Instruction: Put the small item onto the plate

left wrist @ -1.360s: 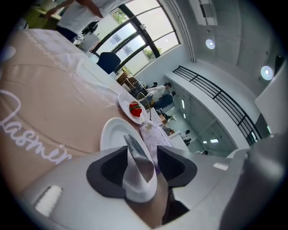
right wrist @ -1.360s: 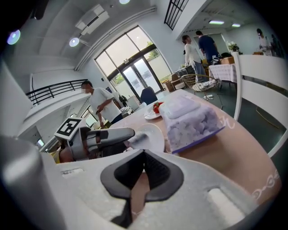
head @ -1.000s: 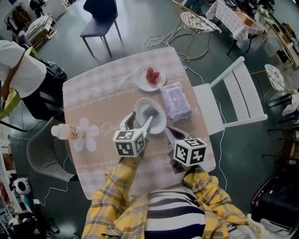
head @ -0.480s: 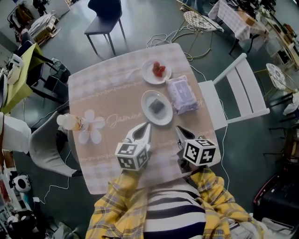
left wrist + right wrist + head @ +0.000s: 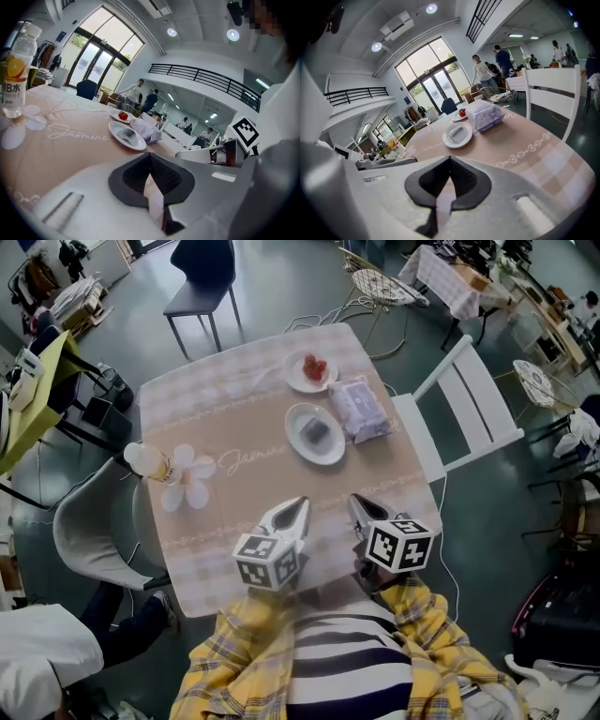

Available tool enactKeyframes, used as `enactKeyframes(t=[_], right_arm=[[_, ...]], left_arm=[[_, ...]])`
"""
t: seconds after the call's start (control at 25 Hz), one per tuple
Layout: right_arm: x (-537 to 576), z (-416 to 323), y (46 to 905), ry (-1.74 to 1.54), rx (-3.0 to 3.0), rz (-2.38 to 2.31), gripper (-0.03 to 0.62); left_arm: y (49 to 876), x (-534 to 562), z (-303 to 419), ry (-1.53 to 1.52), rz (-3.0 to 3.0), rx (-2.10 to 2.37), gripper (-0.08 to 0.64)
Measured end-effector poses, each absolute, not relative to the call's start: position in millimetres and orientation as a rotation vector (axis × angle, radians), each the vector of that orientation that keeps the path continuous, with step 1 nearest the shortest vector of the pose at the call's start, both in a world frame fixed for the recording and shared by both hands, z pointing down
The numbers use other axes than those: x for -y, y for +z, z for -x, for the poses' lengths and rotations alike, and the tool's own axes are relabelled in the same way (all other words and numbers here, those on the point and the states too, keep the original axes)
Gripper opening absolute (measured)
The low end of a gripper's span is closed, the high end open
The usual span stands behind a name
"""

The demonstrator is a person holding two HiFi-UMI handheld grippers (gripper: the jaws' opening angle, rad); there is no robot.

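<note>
A small dark grey item lies flat on the white plate in the middle of the pink table. My left gripper hovers near the table's front edge, well short of the plate, shut and empty. Beside it my right gripper is likewise shut with nothing in it. In the left gripper view the shut left gripper points at the plate and the item. The right gripper view shows the shut right gripper, with the plate and item ahead.
A second plate holding red fruit sits at the far side, a purple tissue pack to the right of the item's plate. A drink bottle and flower coaster stand at the left. A white chair is at the right.
The left gripper was open over the plate with the item between its jaws; it has let go, pulled back toward me and shut. The item stays on the plate.
</note>
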State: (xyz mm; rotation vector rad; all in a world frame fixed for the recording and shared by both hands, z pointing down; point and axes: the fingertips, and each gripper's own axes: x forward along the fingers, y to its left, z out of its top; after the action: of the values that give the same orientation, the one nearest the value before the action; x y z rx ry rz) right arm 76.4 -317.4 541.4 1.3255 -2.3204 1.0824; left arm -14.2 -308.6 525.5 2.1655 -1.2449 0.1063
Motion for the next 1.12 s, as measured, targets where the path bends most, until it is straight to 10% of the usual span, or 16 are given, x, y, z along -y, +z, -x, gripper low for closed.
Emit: enactKeyframes(t=[1.12], right_arm=[[153,-50,525,0.878,2.297,-1.457,0.000]], left_arm=[[516,153,36,0.130,-2.247,1.099,0.002]])
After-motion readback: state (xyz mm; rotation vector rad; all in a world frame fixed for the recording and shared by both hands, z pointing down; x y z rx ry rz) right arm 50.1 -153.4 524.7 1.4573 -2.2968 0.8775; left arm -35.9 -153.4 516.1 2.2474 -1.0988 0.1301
